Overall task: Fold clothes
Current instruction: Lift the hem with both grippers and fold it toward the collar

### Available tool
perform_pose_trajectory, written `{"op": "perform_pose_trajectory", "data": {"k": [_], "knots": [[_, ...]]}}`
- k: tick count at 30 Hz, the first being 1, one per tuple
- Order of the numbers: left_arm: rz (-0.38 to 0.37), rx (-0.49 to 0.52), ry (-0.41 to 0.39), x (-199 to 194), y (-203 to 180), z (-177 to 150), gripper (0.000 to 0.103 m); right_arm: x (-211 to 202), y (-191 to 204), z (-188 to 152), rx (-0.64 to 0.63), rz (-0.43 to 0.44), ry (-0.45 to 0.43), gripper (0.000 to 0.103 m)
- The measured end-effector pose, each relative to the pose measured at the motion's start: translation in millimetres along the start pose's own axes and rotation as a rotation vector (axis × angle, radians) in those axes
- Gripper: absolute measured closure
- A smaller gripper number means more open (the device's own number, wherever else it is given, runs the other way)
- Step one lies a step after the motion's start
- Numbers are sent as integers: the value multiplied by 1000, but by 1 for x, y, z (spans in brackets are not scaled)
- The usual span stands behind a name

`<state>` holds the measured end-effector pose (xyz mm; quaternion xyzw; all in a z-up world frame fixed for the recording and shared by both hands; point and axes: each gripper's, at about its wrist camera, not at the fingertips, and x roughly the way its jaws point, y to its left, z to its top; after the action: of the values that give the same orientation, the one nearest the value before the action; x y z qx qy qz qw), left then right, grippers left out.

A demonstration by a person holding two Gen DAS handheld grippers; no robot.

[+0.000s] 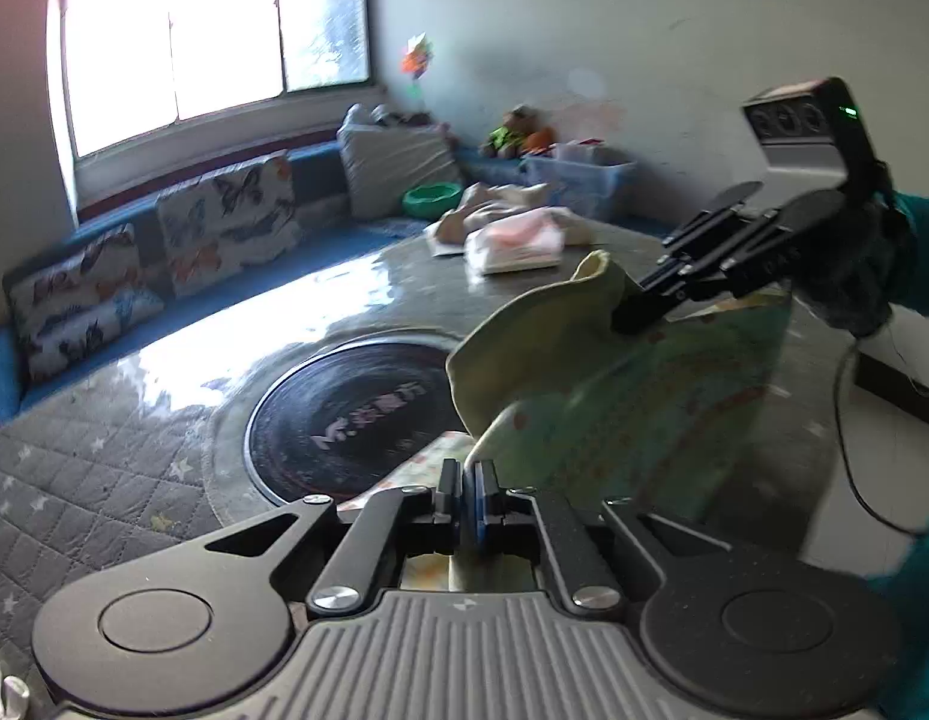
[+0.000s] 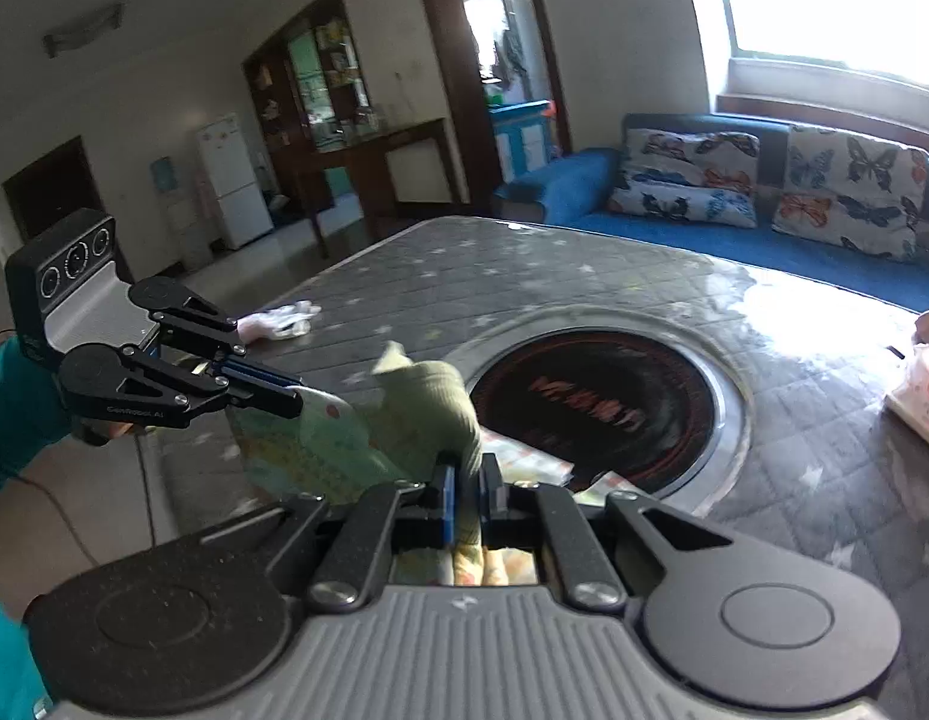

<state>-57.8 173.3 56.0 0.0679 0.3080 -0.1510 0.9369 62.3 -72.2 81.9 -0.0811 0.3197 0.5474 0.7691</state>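
Your left gripper [image 1: 467, 480] is pinched shut on one edge of the pale green printed garment [image 1: 614, 396], and your right gripper [image 2: 464, 483] is clamped on another edge of it, so the cloth hangs stretched between the two tools above the table. Holding two edges like this likely spreads the piece flat so a fold line can be chosen. Both tools tilt forward and downward, close together, each visible in the other's camera; your teal sleeve [image 2: 14, 408] shows behind the left one. Beneath the garment lies more printed cloth, just at the rim of the round black hotplate [image 2: 596, 408] set in the grey quilted table cover [image 2: 524, 276]. Farther off sit a white pack [image 1: 515, 243] and a blue sofa [image 2: 674, 222] with butterfly cushions.
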Motion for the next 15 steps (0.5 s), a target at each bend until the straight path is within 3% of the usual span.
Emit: {"op": "perform_pose_trajectory", "data": {"k": [8,12,15], "knots": [[102,-150,81,77,52,-3,99,80,-40,4,31,-133,46,97],[84,-284,81,76,69,-15,97,101,-55,-6,93,-167,85,97],[84,-318,92,64,68,-23,85,104,-63,-14,128,-145,110,92]]}}
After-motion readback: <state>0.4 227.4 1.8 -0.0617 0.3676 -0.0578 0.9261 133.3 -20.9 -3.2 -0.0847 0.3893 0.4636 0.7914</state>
